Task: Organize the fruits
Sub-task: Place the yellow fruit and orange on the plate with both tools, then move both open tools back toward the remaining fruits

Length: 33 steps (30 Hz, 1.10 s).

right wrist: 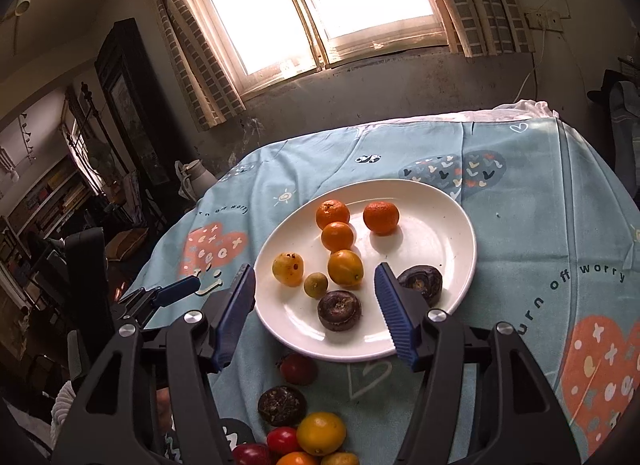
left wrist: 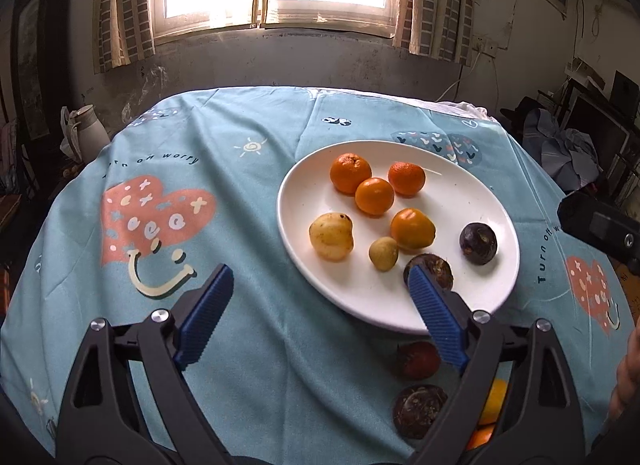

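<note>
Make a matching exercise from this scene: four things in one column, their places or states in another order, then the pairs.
1. white plate
2. red fruit
3. left gripper
4. white jug

a. open, holding nothing
b. on the cloth, just off the plate's near rim
c. holds oranges and dark fruits
d. beyond the table's far left edge

Pairs: 1-c, 2-b, 3-a, 4-d

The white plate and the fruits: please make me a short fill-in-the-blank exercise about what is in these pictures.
1. The white plate rests on a light ____ tablecloth.
2. The number of dark purple fruits on the plate is ____.
3. The jaws of both grippers, left gripper and right gripper, are ____.
4. The red fruit lies ____ the plate, on the cloth.

Missing words: blue; two; open; off
</note>
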Each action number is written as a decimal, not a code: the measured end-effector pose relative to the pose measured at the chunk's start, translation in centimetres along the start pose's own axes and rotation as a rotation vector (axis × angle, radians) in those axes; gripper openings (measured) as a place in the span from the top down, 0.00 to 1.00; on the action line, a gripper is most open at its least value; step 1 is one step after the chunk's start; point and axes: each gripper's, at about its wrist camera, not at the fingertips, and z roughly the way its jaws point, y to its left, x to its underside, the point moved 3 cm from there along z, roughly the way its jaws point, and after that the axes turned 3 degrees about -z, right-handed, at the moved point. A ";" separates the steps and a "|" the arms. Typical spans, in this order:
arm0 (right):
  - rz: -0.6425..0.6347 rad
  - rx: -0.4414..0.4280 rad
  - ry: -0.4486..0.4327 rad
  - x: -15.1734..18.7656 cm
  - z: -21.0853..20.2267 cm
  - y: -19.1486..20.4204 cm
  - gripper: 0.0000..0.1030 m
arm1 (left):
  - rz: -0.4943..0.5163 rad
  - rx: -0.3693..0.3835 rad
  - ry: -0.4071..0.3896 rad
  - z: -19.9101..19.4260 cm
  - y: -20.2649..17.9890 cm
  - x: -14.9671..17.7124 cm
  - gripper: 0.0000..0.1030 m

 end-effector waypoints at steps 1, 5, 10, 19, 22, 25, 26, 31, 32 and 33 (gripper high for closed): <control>0.000 0.002 0.000 0.4 -0.5 0.0 0.39 | 0.009 0.007 0.002 -0.4 -0.2 0.5 0.12; 0.054 -0.004 -0.013 3.0 -2.6 -1.3 0.39 | 0.078 0.021 0.014 -1.4 -1.8 3.0 0.12; 0.129 0.014 -0.022 4.9 -4.6 -3.4 0.39 | 0.140 0.037 0.026 -1.3 -3.4 4.6 0.12; 0.153 -0.010 -0.030 4.7 -5.2 -3.5 0.39 | 0.189 0.059 0.073 0.7 -4.8 5.3 0.21; 0.162 -0.007 -0.021 4.8 -5.0 -3.7 0.39 | 0.201 0.056 0.099 1.7 -5.1 5.5 0.27; 0.173 -0.010 -0.008 4.9 -4.7 -3.9 0.39 | 0.197 0.057 0.119 2.4 -5.1 5.5 0.32; 0.176 -0.013 -0.002 5.0 -4.5 -3.9 0.39 | 0.195 0.057 0.121 2.5 -5.0 5.4 0.32; 0.182 -0.012 0.019 5.3 -4.1 -3.9 0.39 | 0.186 0.083 0.138 3.4 -5.3 5.3 0.36; 0.183 -0.011 0.021 5.3 -4.0 -3.9 0.39 | 0.191 0.090 0.142 3.5 -5.4 5.4 0.38; 0.184 -0.010 0.022 5.3 -4.0 -3.9 0.39 | 0.201 0.099 0.146 3.5 -5.6 5.5 0.43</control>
